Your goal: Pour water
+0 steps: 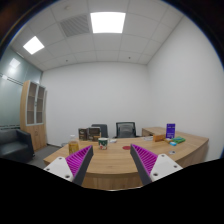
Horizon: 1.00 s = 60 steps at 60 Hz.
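Hovering tool (112, 163) open above desk (110, 168); no water vessel discernible.

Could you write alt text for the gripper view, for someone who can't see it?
Open, empty tongs hang above a long wooden table in an office. Beyond them stand two chairs, a purple box on the table and a cabinet, under lit ceiling lights.
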Available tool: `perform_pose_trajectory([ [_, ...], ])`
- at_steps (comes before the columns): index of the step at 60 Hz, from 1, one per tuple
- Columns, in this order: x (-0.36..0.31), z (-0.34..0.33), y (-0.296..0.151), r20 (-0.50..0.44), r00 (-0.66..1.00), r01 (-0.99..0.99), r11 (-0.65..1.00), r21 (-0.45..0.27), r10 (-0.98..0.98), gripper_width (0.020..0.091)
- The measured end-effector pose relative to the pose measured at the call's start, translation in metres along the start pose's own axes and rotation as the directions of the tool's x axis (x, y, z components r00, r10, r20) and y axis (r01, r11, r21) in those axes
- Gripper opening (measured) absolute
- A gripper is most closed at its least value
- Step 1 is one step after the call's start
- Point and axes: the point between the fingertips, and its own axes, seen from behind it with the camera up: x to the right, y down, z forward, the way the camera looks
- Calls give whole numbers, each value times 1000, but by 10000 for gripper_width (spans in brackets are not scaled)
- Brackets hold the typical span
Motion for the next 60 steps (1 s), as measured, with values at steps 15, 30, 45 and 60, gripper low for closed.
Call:
perform_pose_trajectory([
  [15,-2,-3,-1,6,1000,1,1000,-21,-1,832],
  [30,-49,25,36,67,998,-1,999,-53,5,832],
  [45,-147,123,113,164,986,21,994,-108,-3,829],
  [60,-236,241,168,134,991,3,986,-169,20,828],
])
